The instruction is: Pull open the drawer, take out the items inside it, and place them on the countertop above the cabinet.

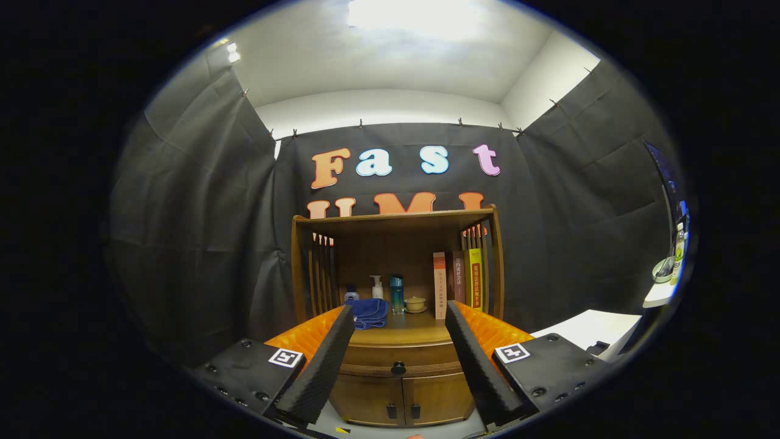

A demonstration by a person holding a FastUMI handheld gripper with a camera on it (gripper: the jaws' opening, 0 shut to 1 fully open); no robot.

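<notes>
Hanging well back from the wooden cabinet [399, 372], the gripper [399, 317] has its jaws spread wide, nothing between them but the view ahead. At twelve o'clock between the fingers [317, 372] sits the drawer [399, 356], closed, its dark knob [398, 367] facing the camera; what lies inside is hidden. Two small doors [399, 399] sit below it. On the surface [405, 334] above, under a shelf hutch [396, 219], a folded blue cloth [370, 313] lies at eleven o'clock, then a pump bottle [377, 286], a teal bottle [397, 294], a small lidded cup [415, 303], and upright books [458, 280] at one o'clock.
</notes>
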